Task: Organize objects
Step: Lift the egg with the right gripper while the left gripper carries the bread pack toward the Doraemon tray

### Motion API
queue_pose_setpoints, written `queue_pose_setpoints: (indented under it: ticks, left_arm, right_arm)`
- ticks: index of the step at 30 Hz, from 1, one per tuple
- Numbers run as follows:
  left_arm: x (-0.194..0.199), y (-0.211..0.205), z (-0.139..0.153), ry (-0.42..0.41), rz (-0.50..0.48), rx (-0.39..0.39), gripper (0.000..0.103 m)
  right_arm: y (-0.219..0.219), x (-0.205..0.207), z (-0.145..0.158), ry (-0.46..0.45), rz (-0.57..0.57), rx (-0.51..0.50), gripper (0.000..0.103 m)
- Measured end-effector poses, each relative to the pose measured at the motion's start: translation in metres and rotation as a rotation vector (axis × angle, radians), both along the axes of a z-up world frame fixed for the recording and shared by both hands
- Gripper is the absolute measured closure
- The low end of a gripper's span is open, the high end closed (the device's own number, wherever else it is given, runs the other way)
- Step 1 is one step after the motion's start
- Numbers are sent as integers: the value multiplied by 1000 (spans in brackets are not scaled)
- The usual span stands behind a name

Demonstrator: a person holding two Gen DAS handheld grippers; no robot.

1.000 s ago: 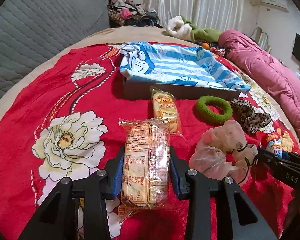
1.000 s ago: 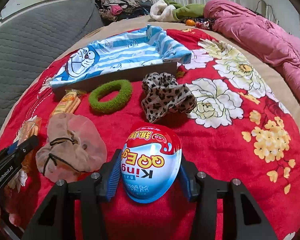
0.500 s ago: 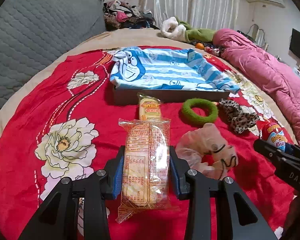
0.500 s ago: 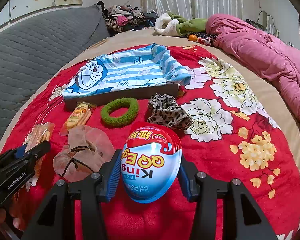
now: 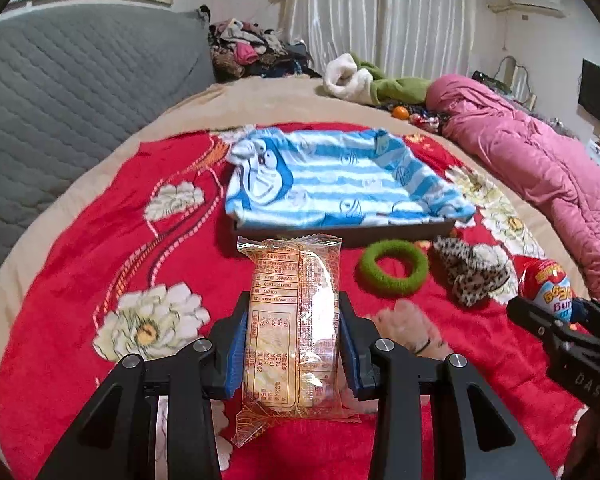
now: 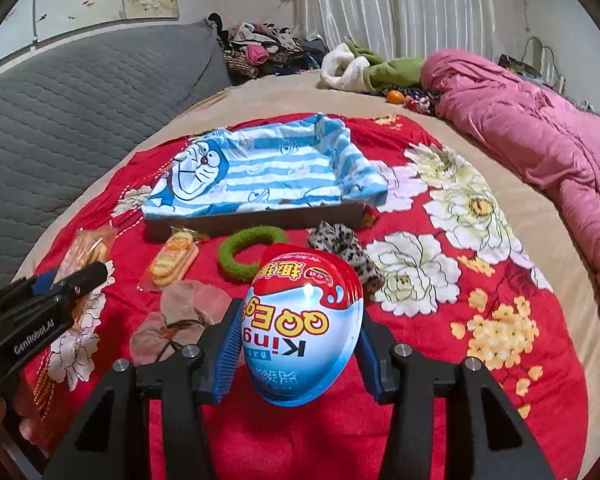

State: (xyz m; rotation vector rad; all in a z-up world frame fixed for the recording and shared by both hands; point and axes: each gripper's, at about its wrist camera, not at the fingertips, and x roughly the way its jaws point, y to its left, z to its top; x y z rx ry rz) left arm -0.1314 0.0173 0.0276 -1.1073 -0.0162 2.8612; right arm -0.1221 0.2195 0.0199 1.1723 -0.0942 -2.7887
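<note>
My left gripper (image 5: 293, 344) is shut on a clear cracker packet (image 5: 294, 320) and holds it above the red bedspread. My right gripper (image 6: 298, 344) is shut on a red, white and blue egg-shaped snack (image 6: 304, 324), also lifted; the egg shows in the left wrist view (image 5: 546, 288). Ahead stands a shallow box lined with a blue striped Doraemon cloth (image 5: 332, 180) (image 6: 260, 172). In front of it lie a small snack packet (image 6: 174, 258), a green hair ring (image 5: 394, 266) (image 6: 240, 252), a leopard scrunchie (image 5: 472, 268) (image 6: 344, 246) and a sheer pink scrunchie (image 6: 176, 320).
The red flowered bedspread (image 5: 100, 260) covers a round bed with a beige edge. A grey quilted headboard (image 5: 60, 88) is at the left. A pink duvet (image 6: 540, 128) lies at the right. Clothes and an orange (image 6: 395, 97) sit at the back.
Both grippers have risen and pulled back with their items held. The box and scrunchies now look farther and lower; the small snack packet is hidden behind the cracker packet in the left wrist view.
</note>
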Motion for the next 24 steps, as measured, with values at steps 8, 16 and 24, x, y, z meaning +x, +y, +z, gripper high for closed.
queue_pose_setpoints:
  ticks: [8, 16, 24]
  left_arm:
    - [-8, 1, 31, 45, 2, -14, 63]
    - [-15, 9, 60, 91, 0, -39, 63]
    - [-25, 23, 87, 131, -13, -52, 63]
  right_arm:
    - [-10, -7, 27, 48, 25, 13, 52]
    - [-20, -19, 58, 90, 43, 31, 52]
    - [-24, -32, 82, 133, 54, 33, 52]
